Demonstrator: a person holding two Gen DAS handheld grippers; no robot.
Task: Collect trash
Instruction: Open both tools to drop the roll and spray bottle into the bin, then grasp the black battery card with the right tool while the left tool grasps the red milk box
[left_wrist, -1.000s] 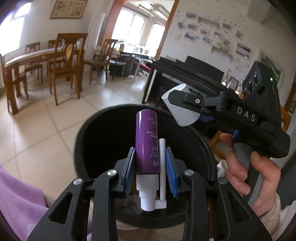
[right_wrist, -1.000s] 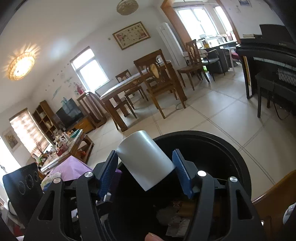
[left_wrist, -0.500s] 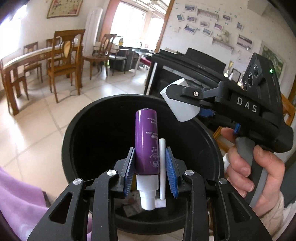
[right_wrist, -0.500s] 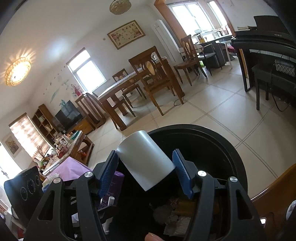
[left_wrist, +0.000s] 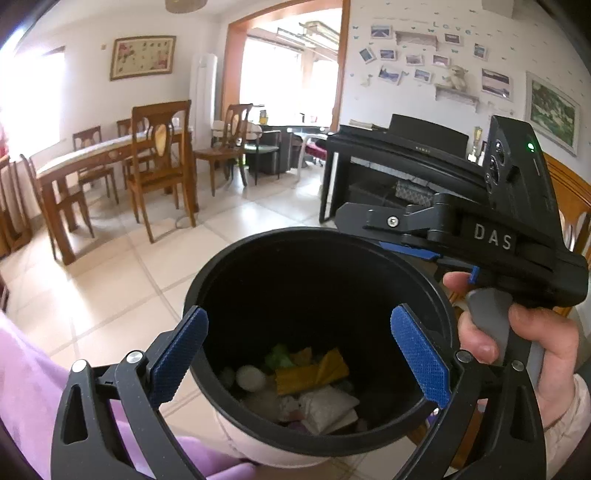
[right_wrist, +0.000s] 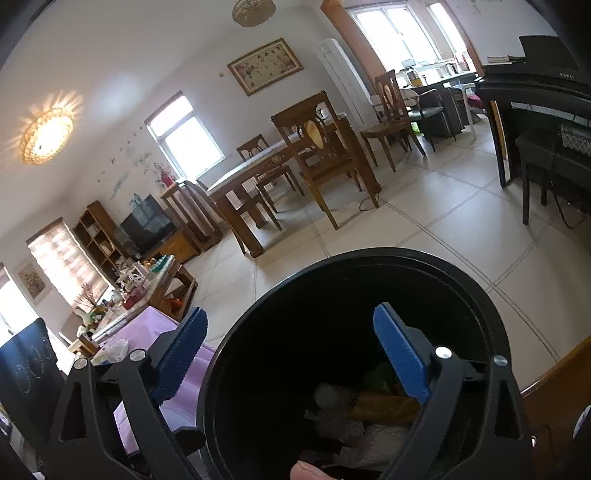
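Both grippers over black bin (left_wrist: 207, 280), which stands on tiled floor (left_wrist: 110, 288). Left gripper (left_wrist: 299, 354): jaws opening, spread wide, nothing between pads. Right gripper (right_wrist: 288, 358): jaws opening, likewise empty. Trash (left_wrist: 310, 373) lies at bin bottom: yellow wrapper, white crumpled paper, green scrap. Right hand (left_wrist: 517, 343) grips handle.

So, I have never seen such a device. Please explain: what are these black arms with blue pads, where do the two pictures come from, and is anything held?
These are two hand-held grippers; a person squeezes a handle to work each one. Each picture comes from a camera on one gripper, looking along its fingers. The left gripper and the right gripper both hang over a black trash bin. Their jaws are opening with nothing between them. Inside the bin lies trash, such as a yellow wrapper. The person's hand holds the right gripper.
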